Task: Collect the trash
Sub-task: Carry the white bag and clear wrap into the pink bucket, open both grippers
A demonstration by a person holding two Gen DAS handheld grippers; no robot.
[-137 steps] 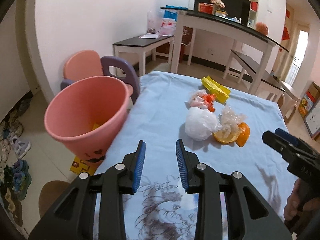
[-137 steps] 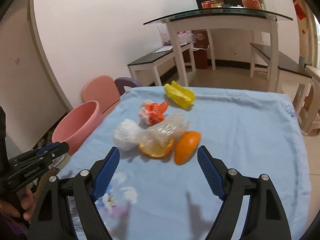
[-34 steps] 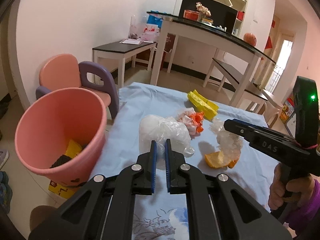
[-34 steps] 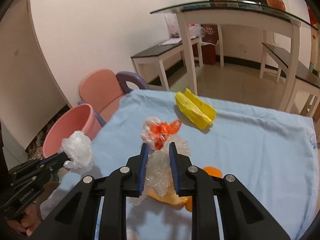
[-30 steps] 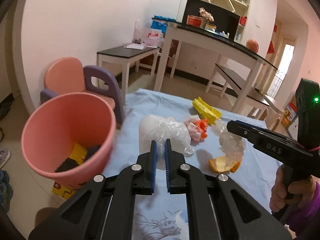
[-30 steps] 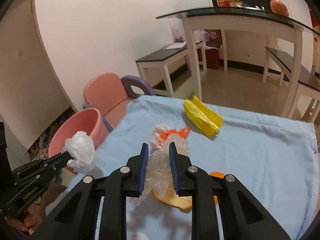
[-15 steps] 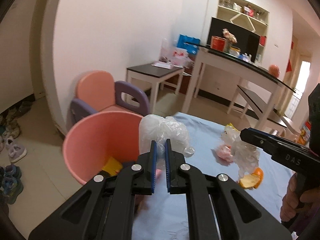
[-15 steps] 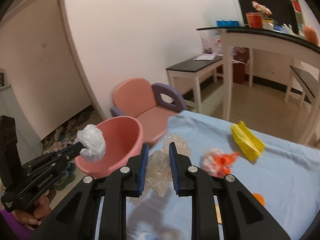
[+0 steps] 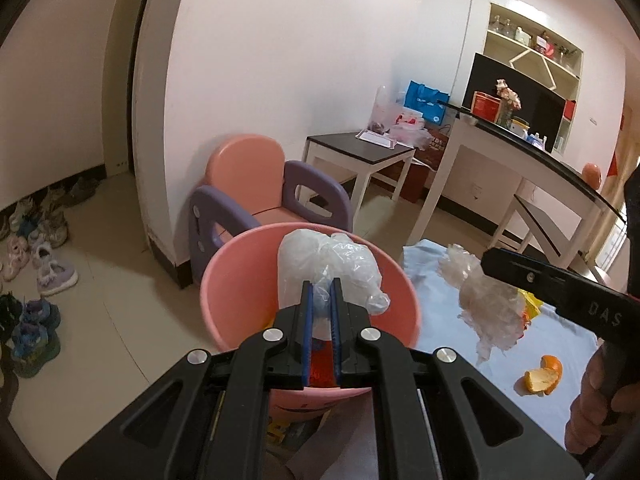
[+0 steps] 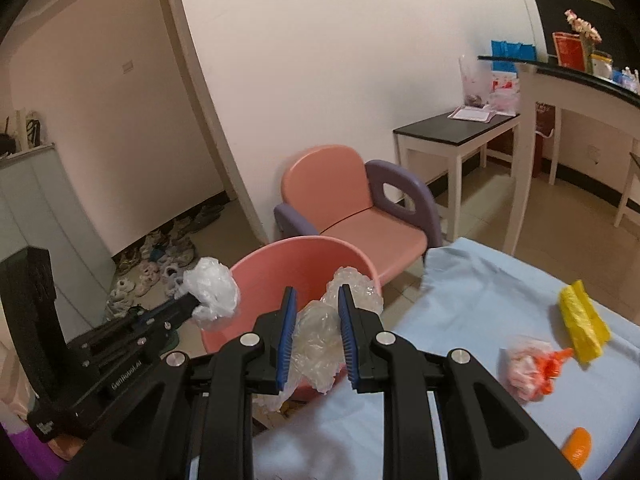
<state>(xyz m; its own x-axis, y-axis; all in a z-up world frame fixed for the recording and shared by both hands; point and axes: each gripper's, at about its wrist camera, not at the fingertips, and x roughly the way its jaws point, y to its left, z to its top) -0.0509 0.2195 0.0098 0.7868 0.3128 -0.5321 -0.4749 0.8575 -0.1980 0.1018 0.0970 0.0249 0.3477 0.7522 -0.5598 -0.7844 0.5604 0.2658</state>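
Item one: your left gripper [image 9: 320, 286], jaws clamped on a crumpled white plastic bag [image 9: 326, 268] that bulges above the tips. Directly beyond and beneath the tips: the pink bin [image 9: 240, 280], mouth open.

Item two: your right gripper [image 10: 316, 300], jaws pinched on a wad of clear plastic wrap [image 10: 318, 330], which spills above and below the pads. The bin's rim sits just past the tips, to their left.

Item three, right of that gripper, on the blue tablecloth [image 10: 472, 300]: an orange-and-white wrapper [image 10: 528, 368], a yellow packet [image 10: 582, 326], orange peel [image 10: 576, 446] nearest you.
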